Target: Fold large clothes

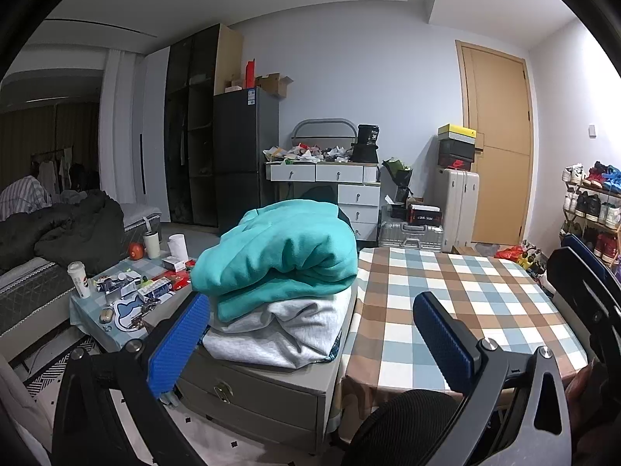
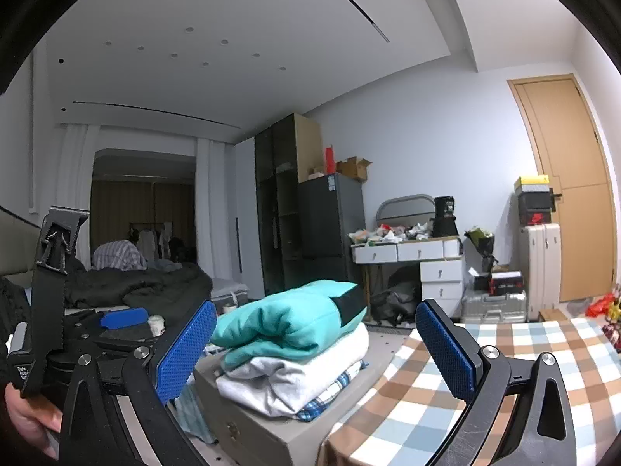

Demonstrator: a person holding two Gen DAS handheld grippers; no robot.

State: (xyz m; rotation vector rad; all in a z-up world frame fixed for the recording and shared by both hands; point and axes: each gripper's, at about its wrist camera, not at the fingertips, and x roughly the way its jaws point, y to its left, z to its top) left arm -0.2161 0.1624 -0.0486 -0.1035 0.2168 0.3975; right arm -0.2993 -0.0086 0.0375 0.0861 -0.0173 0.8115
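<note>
stack of folded clothes sits on grey drawer unit [image 1: 271, 392], left of checkered table [image 1: 465, 303]: teal sweatshirt [image 1: 283, 256] on top, grey garment [image 1: 283, 334] under it, plaid piece [image 2: 333, 392] at the bottom. left gripper [image 1: 310, 334] wide open, holding nothing; right gripper [image 2: 316, 349] also wide open and empty, both near the stack, not touching. teal fleece looks soft, bulky, light, floppy. best pinched at a hem or shoulder edge, not the thick fold. table bare.

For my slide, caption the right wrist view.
Open right gripper faces a folded stack, teal sweatshirt over grey garment, on a drawer unit beside the checked tablecloth.
</note>
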